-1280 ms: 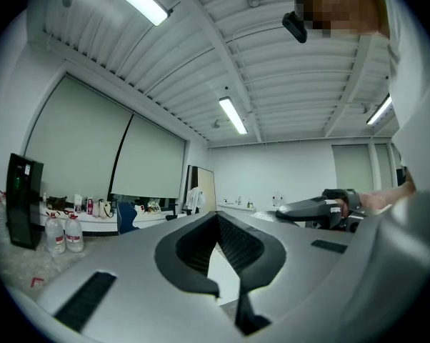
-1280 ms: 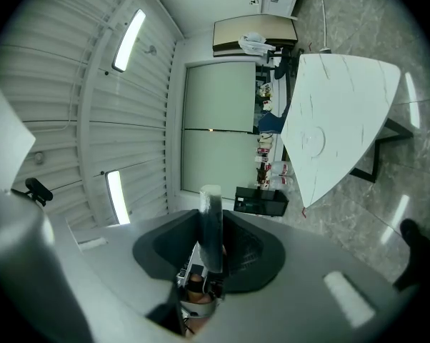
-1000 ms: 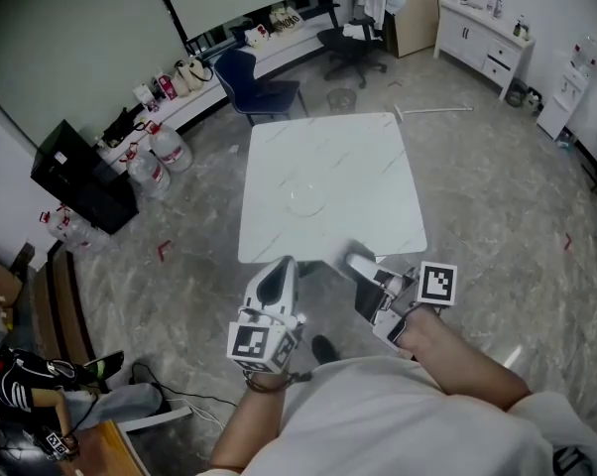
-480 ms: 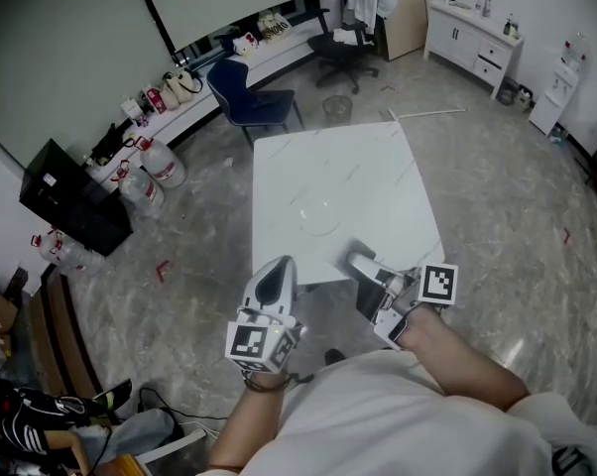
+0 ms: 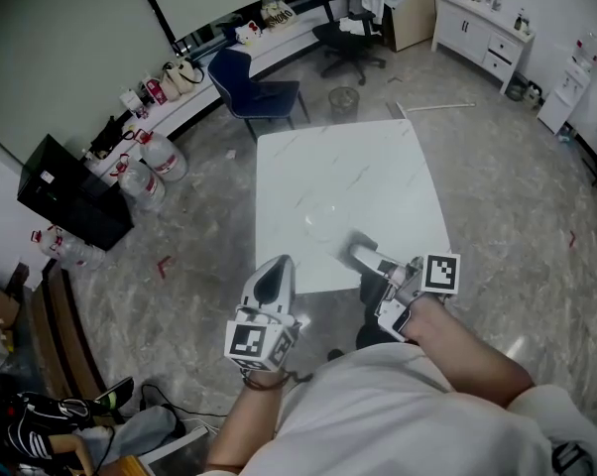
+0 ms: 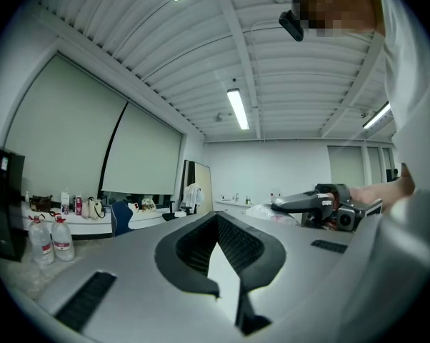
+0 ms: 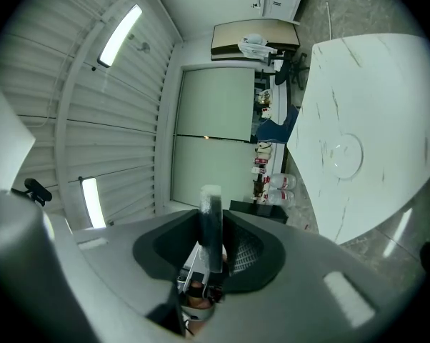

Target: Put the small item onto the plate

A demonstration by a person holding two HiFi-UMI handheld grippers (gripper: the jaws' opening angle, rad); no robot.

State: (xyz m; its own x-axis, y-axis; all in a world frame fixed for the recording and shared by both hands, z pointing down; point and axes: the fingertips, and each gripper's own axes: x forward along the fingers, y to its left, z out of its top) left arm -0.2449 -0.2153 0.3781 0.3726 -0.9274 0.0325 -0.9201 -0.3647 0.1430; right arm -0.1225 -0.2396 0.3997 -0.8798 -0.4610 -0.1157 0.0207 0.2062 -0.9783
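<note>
The small item (image 7: 211,220) clamped in the right gripper (image 5: 361,256) shows only edge-on as a dark, flat shape, so its kind cannot be told. In the head view, that gripper's body hides it. The clear plate (image 5: 323,209) is only a faint ring on the white table (image 5: 378,167). The person's left forearm (image 5: 247,426) runs off the lower edge.

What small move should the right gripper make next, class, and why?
Probably ease the right gripper forward over the white marble-patterned table toward the clear glass plate. The gripper is shut on the small thin dark item and sits only just past the table's near edge, while the plate lies ahead, empty.
</note>
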